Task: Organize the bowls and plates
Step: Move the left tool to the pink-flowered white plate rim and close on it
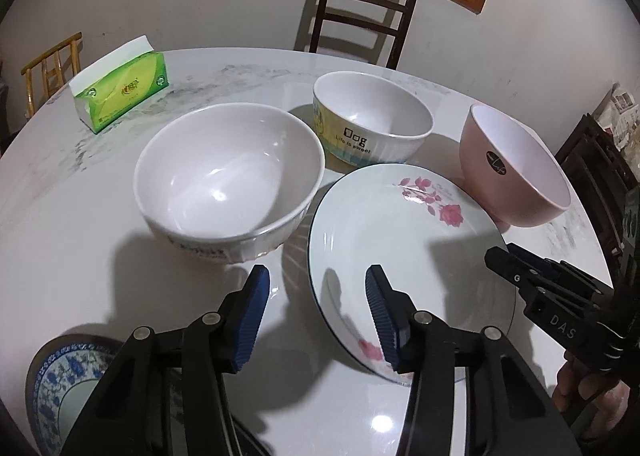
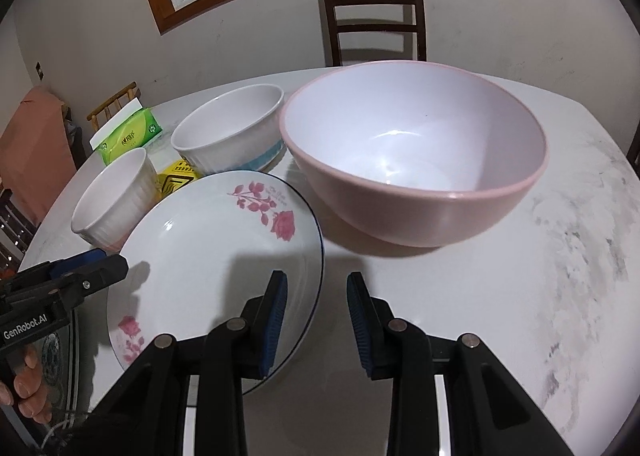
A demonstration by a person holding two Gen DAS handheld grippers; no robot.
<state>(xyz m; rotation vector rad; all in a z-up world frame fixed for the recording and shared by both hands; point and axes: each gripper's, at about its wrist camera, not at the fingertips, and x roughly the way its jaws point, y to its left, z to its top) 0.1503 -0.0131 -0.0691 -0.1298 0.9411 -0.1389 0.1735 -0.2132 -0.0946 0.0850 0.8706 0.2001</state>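
A white plate with pink roses (image 1: pixel 400 248) (image 2: pixel 216 256) lies on the marble table. My left gripper (image 1: pixel 318 316) is open, its jaws astride the plate's near left rim, above it. My right gripper (image 2: pixel 316 320) is open, its jaws astride the plate's right rim; it also shows in the left wrist view (image 1: pixel 516 268). A large white bowl (image 1: pixel 228 179) (image 2: pixel 116 199) sits left of the plate. A white "Dog" bowl (image 1: pixel 372 119) (image 2: pixel 232 135) stands behind it. A pink bowl (image 1: pixel 516 167) (image 2: pixel 412 159) sits to the right.
A blue-patterned plate (image 1: pixel 60 388) lies at the near left table edge. A green tissue pack (image 1: pixel 124 91) (image 2: pixel 128 135) stands at the back left. A yellow packet (image 2: pixel 176 179) lies between the bowls. A dark chair (image 1: pixel 360 11) (image 2: pixel 372 11) stands behind the table.
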